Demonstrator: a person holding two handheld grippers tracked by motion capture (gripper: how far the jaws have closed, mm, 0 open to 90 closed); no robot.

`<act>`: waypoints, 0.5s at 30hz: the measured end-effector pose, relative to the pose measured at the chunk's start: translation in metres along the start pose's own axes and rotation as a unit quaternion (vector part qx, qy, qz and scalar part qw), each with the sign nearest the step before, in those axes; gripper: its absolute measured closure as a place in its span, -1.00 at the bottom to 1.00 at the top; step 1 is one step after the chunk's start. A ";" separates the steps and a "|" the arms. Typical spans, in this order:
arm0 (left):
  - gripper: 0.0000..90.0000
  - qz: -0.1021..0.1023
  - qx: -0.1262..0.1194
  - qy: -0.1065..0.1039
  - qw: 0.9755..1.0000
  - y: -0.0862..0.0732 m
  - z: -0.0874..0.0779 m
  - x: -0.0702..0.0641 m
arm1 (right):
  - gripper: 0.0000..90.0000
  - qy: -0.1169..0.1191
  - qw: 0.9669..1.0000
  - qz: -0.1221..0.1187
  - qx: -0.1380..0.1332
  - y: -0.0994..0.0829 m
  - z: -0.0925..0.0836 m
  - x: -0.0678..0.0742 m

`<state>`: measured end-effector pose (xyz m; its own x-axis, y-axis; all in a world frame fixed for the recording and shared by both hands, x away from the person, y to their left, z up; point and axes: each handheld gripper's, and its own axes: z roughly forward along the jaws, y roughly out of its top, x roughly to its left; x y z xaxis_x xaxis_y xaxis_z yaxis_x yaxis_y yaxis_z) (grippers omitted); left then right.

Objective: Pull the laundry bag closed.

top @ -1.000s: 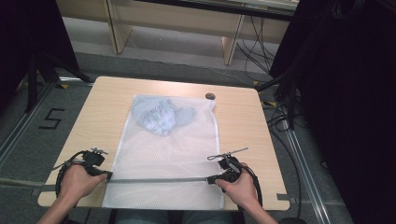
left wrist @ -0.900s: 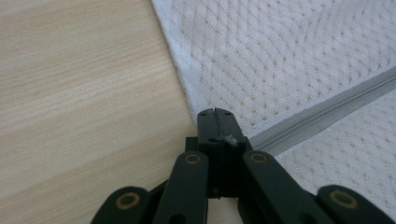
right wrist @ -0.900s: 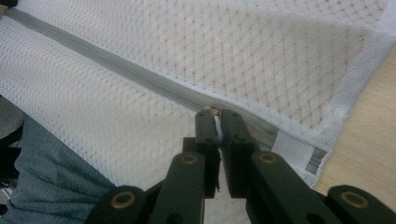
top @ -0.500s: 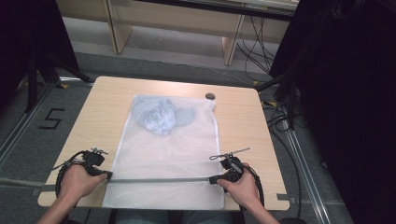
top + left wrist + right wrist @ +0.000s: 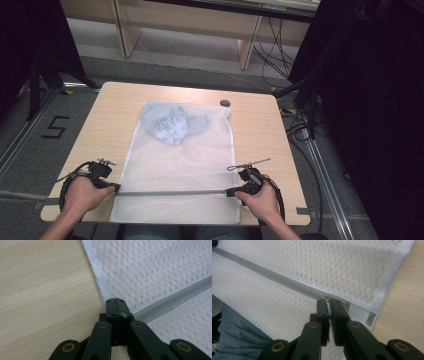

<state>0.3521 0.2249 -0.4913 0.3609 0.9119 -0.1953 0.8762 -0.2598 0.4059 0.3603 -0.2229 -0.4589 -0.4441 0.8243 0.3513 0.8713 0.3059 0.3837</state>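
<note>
The white mesh laundry bag point(image 5: 180, 165), lying flat on the table point(image 5: 105, 120) between both tongs, looks light and floppy, best held at its zipper point(image 5: 172, 192), where the left tongs point(image 5: 115, 301) pinch the zipper's end and the right tongs point(image 5: 327, 301) are clamped on its pull.

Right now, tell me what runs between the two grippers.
In the high view, the grey zipper of the white mesh laundry bag runs straight from the left gripper to the right gripper.
</note>
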 end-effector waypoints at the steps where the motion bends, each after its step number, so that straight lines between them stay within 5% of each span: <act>1: 1.00 0.000 0.000 0.000 1.000 0.000 0.000 0.000 | 0.93 0.003 1.000 -0.001 0.000 0.000 0.000 -0.001; 15: 1.00 0.001 0.002 0.000 1.000 0.000 0.000 0.000 | 0.93 -0.006 1.000 -0.001 0.004 -0.004 -0.004 -0.011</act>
<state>0.3521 0.2249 -0.4911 0.3622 0.9117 -0.1941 0.8766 -0.2623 0.4035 0.3609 -0.2349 -0.4611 -0.4431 0.8297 0.3394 0.8719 0.3110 0.3782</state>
